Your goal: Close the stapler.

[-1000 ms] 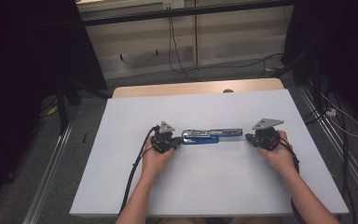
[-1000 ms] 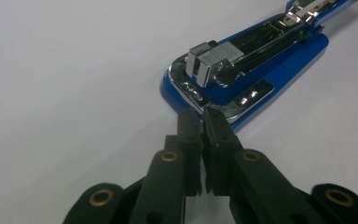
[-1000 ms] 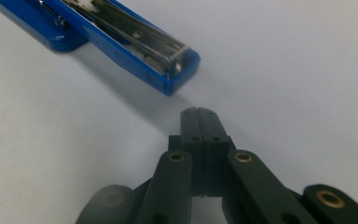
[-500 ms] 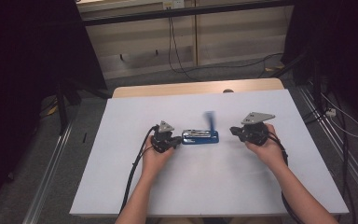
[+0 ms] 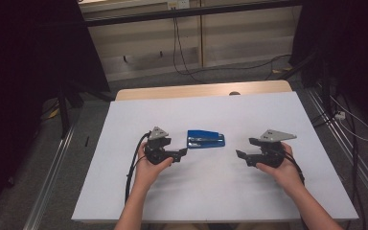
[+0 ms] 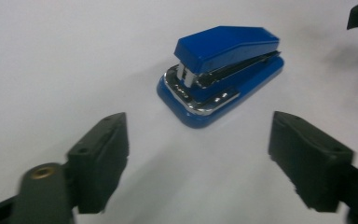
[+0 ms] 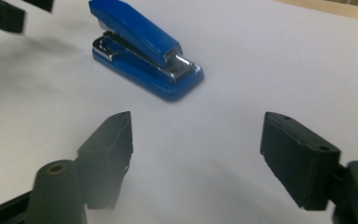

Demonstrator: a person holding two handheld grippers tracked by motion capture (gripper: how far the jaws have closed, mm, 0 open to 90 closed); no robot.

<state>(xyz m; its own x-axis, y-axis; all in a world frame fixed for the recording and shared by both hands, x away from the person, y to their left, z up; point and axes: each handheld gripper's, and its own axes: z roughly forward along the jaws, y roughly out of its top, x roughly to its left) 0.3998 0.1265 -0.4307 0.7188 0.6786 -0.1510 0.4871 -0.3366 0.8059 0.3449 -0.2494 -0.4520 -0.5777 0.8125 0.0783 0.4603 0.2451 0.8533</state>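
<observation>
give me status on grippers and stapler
Left gripper and right gripper open, jaws just opened, nothing between them. Stapler closed, flat on table, untouched. Nothing in the way.

- Left hand-held gripper (image 6: 198,154): in the left gripper view both black jaws are cut off by the bottom edge; the near jaw mount at lower left is blurred.
- Right hand-held gripper (image 7: 196,158): in the right gripper view the jaws run off the bottom edge; the lower-left mount is out of focus.
- Stapler (image 5: 205,139): in the high view it is too small to read any marking; its underside is hidden against the surface (image 5: 211,191).
- Forearms: cut off by the bottom edge of the high view.
- Room beyond the surface: too dark at both sides to make out.
</observation>
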